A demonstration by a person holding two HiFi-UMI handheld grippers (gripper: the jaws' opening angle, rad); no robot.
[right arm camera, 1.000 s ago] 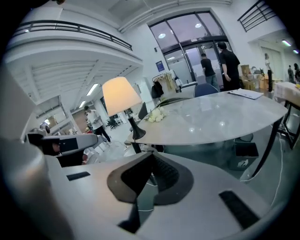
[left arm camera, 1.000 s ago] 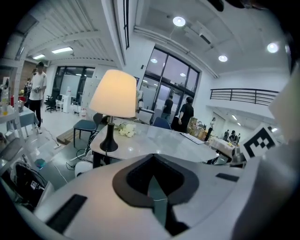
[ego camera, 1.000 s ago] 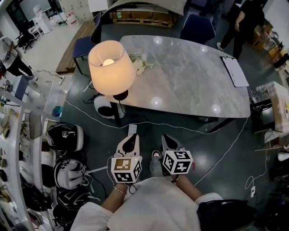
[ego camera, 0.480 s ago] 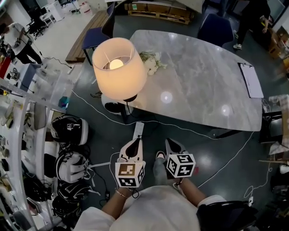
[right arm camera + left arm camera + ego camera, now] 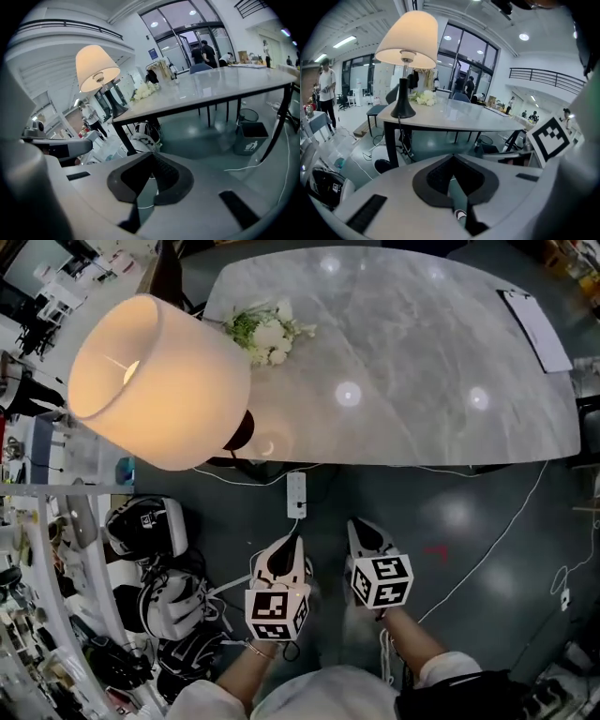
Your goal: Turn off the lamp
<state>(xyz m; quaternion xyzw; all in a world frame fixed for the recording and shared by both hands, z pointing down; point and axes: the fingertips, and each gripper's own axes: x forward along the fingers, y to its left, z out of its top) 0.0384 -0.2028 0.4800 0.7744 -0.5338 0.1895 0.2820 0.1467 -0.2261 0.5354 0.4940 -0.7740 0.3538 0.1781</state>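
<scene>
Where the lamp stands: left corner of the desk, shade glowing, bulb lit.
Flowers: on the desk, just beside the lamp.
Left claw: jaws together, empty, short of the desk, over the floor.
Right claw: jaws together, empty, beside the left one.

Seen from the head view, the table spans from 11 to 2 o'clock. The lamp stands on its near left corner at 10 o'clock, with the flowers on the tabletop just behind it at 11. A clipboard lies on the table's right end at 2. On the floor at 12, a power strip lies between the table edge and the left gripper. The right gripper is just beside the left one, at its 3 o'clock. Helmets lie on the floor at 8 to 9.
</scene>
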